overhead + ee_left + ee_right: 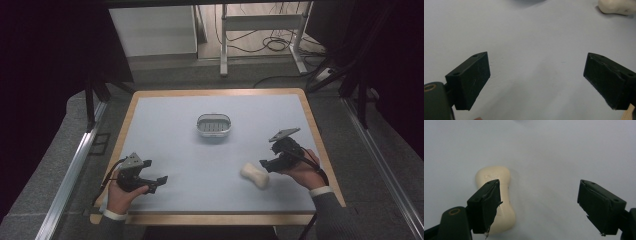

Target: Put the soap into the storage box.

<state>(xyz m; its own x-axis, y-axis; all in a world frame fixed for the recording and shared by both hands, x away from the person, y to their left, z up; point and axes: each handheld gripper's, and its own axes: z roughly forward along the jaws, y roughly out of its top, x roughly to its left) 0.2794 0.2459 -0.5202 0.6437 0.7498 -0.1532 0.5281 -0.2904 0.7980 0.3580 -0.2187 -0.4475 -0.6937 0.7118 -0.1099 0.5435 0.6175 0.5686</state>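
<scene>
A cream bar of soap [254,175] with a pinched waist lies on the pale blue table top, right of centre near the front. My right gripper [264,164] hovers just right of it, open. In the right gripper view the soap [496,195] lies partly behind the left fingertip [485,205], not between the jaws. A white oval soap dish [214,125] stands in the middle of the table. My left gripper [159,182] rests open at the front left, with bare table between its jaws. In the left gripper view the soap [616,6] shows at the top right.
The table [150,130] has a wooden rim all round. Grey floor and metal rails flank it. A white desk frame with cables stands beyond the far edge.
</scene>
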